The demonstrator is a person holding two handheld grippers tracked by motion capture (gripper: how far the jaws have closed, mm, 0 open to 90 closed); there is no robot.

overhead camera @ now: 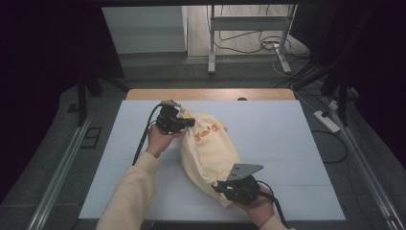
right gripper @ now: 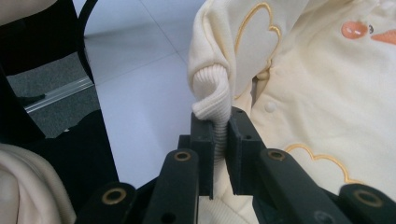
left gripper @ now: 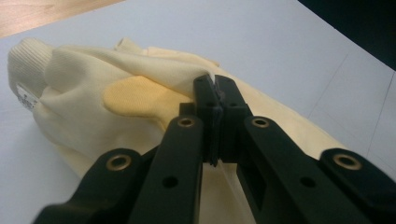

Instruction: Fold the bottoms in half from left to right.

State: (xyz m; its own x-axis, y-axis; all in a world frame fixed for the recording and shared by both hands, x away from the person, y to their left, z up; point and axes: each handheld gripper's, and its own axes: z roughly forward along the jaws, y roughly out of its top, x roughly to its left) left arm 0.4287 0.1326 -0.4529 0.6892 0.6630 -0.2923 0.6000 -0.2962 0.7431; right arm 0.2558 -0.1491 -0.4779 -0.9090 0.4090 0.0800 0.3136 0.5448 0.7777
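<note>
At frame centre on the white table (overhead camera: 287,143) lies the cream garment (overhead camera: 210,148). Our left gripper (overhead camera: 187,122) pinches its upper fabric, our right gripper (right gripper: 221,128) clamps a ribbed cuff (right gripper: 212,91). We should pull evenly, keeping both grips firm.

Left gripper (overhead camera: 189,122) and right gripper (overhead camera: 216,184), both clamped tight, forearms apart.

Pale cream sleeves cover both forearms. Each gripper, left gripper (overhead camera: 187,122) and right gripper (overhead camera: 218,184), is black with brass-ringed screw holes, a black cable, and seemingly a grey three-cornered plate on top.
</note>
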